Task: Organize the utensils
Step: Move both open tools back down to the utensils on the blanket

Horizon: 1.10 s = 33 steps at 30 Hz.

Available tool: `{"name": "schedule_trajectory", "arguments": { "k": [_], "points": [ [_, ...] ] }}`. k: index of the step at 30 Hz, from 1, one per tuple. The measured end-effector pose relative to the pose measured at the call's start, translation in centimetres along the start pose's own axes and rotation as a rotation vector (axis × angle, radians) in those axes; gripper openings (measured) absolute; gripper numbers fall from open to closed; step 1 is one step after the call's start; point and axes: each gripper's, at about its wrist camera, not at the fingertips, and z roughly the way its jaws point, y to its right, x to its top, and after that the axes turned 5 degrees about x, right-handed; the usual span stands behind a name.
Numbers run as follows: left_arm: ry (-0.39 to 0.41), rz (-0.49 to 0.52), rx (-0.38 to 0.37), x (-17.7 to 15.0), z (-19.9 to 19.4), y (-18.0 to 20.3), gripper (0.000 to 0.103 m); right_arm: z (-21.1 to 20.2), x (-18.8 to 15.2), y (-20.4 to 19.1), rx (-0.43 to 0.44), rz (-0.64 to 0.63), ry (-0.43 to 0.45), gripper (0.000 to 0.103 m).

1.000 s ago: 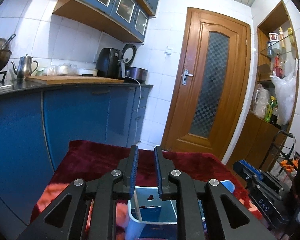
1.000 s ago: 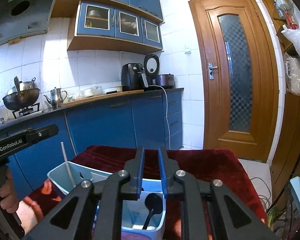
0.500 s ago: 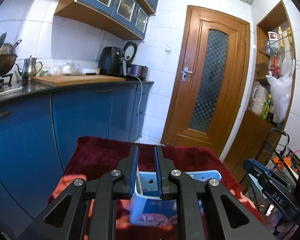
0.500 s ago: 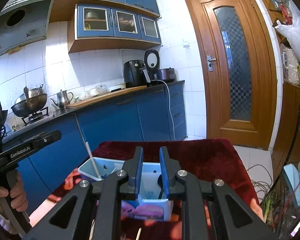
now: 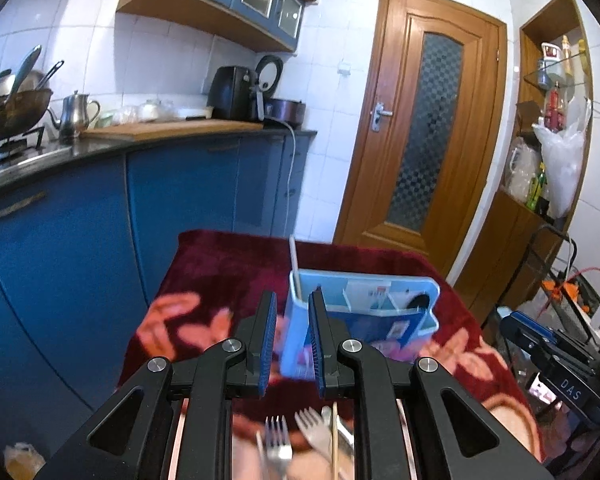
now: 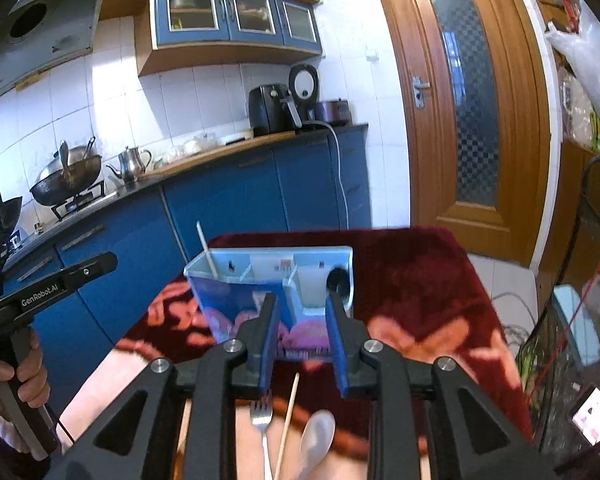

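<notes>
A light blue utensil holder [image 5: 364, 312] [image 6: 240, 300] with compartments stands on the dark red cloth. A pale chopstick [image 6: 206, 250] stands in its left compartment and a black ladle [image 6: 337, 280] in its right one. My left gripper [image 5: 292, 344] is open and empty just in front of the holder's left end. My right gripper [image 6: 302, 344] is open and empty, its fingers in front of the holder. Below it lie a fork [image 6: 262, 424], a chopstick [image 6: 287, 424] and a white spoon [image 6: 318, 436]. Forks [image 5: 278, 440] and a chopstick [image 5: 334, 440] also show in the left wrist view.
The red patterned cloth [image 6: 412, 280] covers the table. Blue kitchen cabinets [image 5: 180, 200] and a counter with a kettle [image 6: 132, 160] and wok stand behind. A wooden door [image 5: 432, 120] is at the back right. The left handheld gripper [image 6: 40, 292] shows at the left of the right wrist view.
Both grippers have pulled back from the holder and their jaws have widened. The loose forks, spoon and chopstick have come into view below them.
</notes>
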Motion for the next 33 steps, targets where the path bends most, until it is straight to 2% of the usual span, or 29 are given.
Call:
{"name": "schedule_trajectory", "arguments": {
  "k": [5,9,17,24,33],
  "points": [
    [-0.075,0.003,-0.011,-1.8,-0.3,-0.5,0.016,-0.3,-1.9,0.2,-0.002,0.022,-0.066,0.027],
    [-0.161,-0.010,-0.012,-3.5,0.1,-1.3,0.016,-0.4,-3.6,0.7,0.024,0.071,-0.132,0.033],
    [-0.314,0.033,0.017,-6.9,1.5,-1.8,0.016,0.0,-6.4,1.0,-0.005,0.084,-0.236,0.036],
    [-0.418,0.031,0.033,-9.7,2.6,-2.2,0.016,0.3,-8.5,2.1,-0.015,0.141,-0.294,0.039],
    [-0.520,0.020,-0.020,-11.1,4.1,-1.9,0.016,0.4,-9.7,2.8,-0.026,0.158,-0.330,0.043]
  ]
}}
